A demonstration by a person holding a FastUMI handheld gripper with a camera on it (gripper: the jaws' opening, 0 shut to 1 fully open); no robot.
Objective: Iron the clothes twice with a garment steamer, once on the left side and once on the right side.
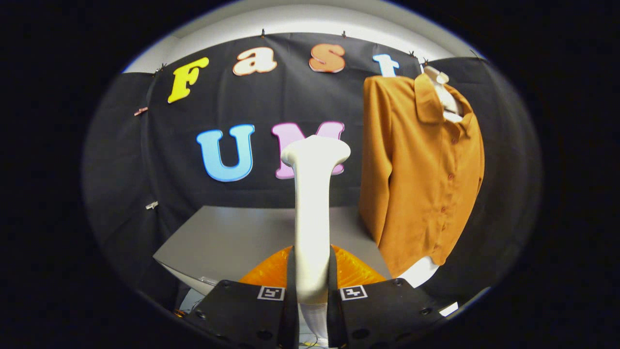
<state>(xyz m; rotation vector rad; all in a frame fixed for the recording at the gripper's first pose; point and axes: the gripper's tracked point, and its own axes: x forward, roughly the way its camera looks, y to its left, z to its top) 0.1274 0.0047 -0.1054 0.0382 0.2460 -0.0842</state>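
tongs [311, 291] clamped, both fingers pressing one smooth white garment steamer [312, 213], upright, slim neck flaring to a rounded head. beneath: ribbed orange translucent piece [353, 271]. beyond, one flat grey table [232, 237]. right, one matte ochre buttoned shirt [421, 169] hanging, collared.

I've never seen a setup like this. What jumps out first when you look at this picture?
A tall white garment steamer stands upright, clamped between the two fingers of the gripper, with its wide head at the top. Beyond and to its right, an orange-brown shirt with a buttoned front hangs against the black cloth wall. A grey table lies ahead of the fingers.
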